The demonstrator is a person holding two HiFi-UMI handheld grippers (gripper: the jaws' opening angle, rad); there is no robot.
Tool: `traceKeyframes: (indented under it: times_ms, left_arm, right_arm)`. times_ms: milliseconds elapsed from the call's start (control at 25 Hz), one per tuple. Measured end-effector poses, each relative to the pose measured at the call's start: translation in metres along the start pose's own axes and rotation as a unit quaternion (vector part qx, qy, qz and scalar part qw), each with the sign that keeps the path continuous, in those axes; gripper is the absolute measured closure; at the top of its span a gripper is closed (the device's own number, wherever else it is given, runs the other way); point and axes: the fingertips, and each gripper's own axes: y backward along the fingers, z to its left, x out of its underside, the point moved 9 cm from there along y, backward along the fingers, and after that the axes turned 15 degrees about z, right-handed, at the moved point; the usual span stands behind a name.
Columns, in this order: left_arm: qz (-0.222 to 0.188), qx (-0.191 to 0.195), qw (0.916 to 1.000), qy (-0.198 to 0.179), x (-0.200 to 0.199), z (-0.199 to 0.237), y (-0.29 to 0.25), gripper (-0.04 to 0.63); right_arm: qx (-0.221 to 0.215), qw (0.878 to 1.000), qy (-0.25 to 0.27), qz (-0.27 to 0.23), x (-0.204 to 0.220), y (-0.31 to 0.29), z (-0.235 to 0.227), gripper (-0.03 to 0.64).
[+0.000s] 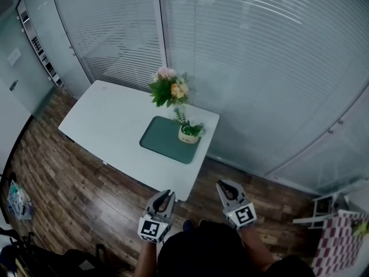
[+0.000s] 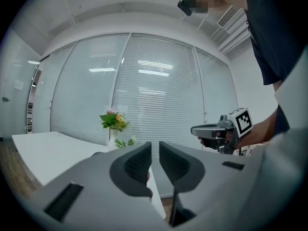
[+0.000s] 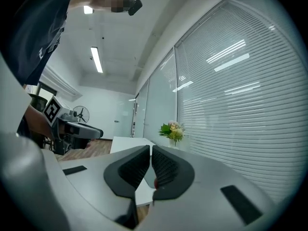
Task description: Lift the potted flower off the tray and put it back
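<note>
A room walled with glass panels behind pale slatted blinds has a dark plank floor (image 1: 75, 195), and a single white tabletop (image 1: 109, 120) stands on it against the glass. One dark green tray (image 1: 161, 140) lies flat on the tabletop, towards the glass wall. The one potted flower (image 1: 188, 133) stands upright on the tray, in its far right corner, close to the tabletop's right edge. It is a small cream pot with a low tuft of green leaves and a few pale sprigs. Just beyond the tray, off it, stands one taller bouquet (image 1: 169, 88) of pink, orange and cream blooms among broad green leaves, near the pot and leaning over that corner. Away from the tabletop, a checked red-and-white cloth (image 1: 337, 238) lies at the right and a pale bag (image 1: 18, 199) sits on the floor at the left. There are two tongs. Both are held over the floor short of the tabletop's near edge, well apart from the pot. The left tongs (image 1: 166, 195) are clenched to a thin slit with nothing between them. The right tongs (image 1: 226, 186) are clenched almost tip to tip, also empty.
</note>
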Motion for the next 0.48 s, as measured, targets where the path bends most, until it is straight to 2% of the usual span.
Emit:
traceKeyframes:
  times_ms: [120,320,480]
  left_arm:
    - [0.004,-0.004,1.0,-0.002,0.004,-0.001,0.003,0.577]
    - [0.016,0.016,0.9982,-0.055,0.008,-0.011,0.006,0.586]
    - [0.007,0.023,0.9985,-0.05,0.008,-0.012,0.008,0.588]
  right_arm:
    - [0.002,1.0,0.005,0.004,0.002,0.005,0.003,0.612]
    - [0.016,1.0,0.005,-0.001,0.006,0.009,0.006,0.613]
    - [0.015,1.0,0.002,-0.018,0.005,0.011,0.009,0.614]
